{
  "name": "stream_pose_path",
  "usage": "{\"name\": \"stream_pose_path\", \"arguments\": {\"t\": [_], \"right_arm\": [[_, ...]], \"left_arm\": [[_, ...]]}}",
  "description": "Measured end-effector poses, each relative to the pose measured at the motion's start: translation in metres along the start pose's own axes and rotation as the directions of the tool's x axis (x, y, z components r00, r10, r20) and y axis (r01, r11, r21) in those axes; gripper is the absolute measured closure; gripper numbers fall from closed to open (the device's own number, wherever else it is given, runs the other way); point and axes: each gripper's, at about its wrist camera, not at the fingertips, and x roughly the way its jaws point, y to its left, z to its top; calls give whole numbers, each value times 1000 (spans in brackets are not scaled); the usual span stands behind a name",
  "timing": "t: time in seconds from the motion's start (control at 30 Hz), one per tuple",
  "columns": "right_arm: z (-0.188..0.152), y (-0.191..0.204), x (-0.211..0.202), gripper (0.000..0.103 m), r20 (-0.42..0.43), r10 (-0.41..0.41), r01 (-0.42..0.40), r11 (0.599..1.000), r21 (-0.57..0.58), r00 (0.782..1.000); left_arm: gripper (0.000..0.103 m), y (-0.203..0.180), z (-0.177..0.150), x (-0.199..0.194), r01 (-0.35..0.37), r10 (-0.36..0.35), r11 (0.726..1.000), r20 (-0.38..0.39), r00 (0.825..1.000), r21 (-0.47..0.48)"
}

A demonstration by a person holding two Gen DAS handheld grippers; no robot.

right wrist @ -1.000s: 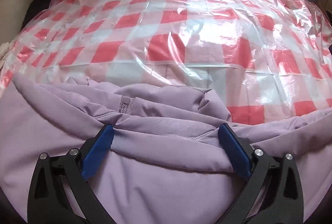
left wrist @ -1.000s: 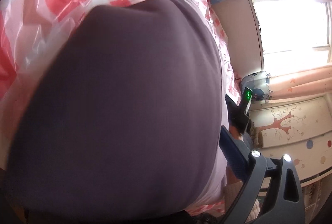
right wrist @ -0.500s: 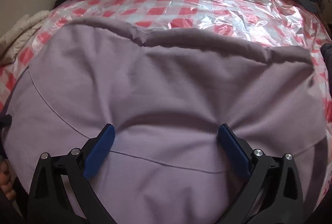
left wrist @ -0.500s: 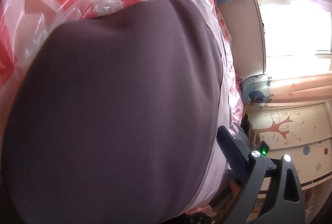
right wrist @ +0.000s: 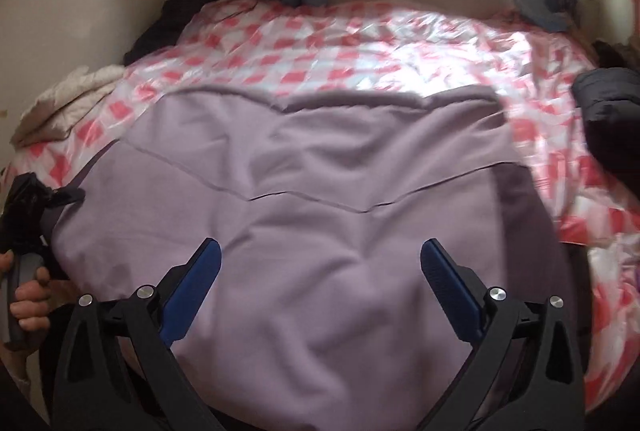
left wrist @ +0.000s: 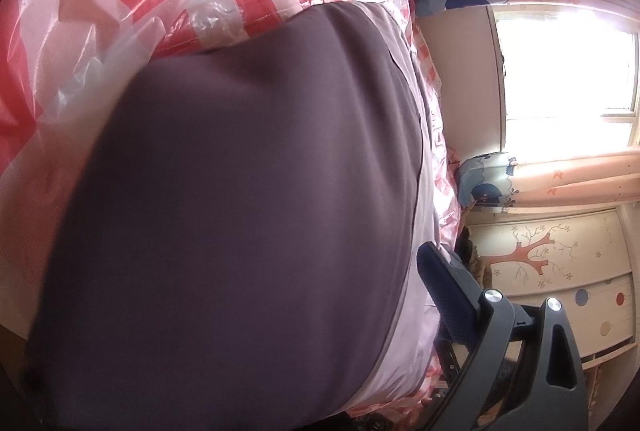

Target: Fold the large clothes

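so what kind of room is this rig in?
Most likely a child's bedroom: a bed under a red-checked plastic sheet with the lilac garment spread on it, a curtained window, and a cupboard with a tree mural.

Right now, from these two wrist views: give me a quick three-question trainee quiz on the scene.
1. True or false: the right gripper has its jaws shut.
2. The lilac garment lies on: A) a bare wooden floor, B) a red-and-white checked sheet, C) a chair.
3. Fill in: in the right wrist view, a hand shows at the ____ edge.

Key: 1 false; 2 B; 3 left.
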Motion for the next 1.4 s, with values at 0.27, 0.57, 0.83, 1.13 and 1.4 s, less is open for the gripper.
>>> {"name": "stream_pose_path", "arguments": {"t": [0.27, 0.57, 0.83, 1.13, 1.4], "right_arm": [[-10, -82, 17, 6, -183, -88, 112, 986, 125, 979], [108, -135, 130, 6, -196, -186, 214, 968, 134, 963], [87, -122, 98, 7, -96, -32, 50, 979, 196, 995], [54, 40, 69, 7, -165, 166, -195, 965, -176, 972], [29, 55, 76, 7, -221, 83, -107, 989, -98, 972]], "left_arm": [[11, 0, -2, 1, -8, 8, 1000, -9, 1000, 16], [11, 0, -2, 2, -17, 18, 1000, 13, 1000, -3], [11, -14, -4, 5, -87, 85, 993, 39, 996, 77], [11, -12, -5, 4, -78, 75, 995, 58, 996, 67], [11, -10, -4, 2, -61, 57, 996, 65, 996, 63]]}}
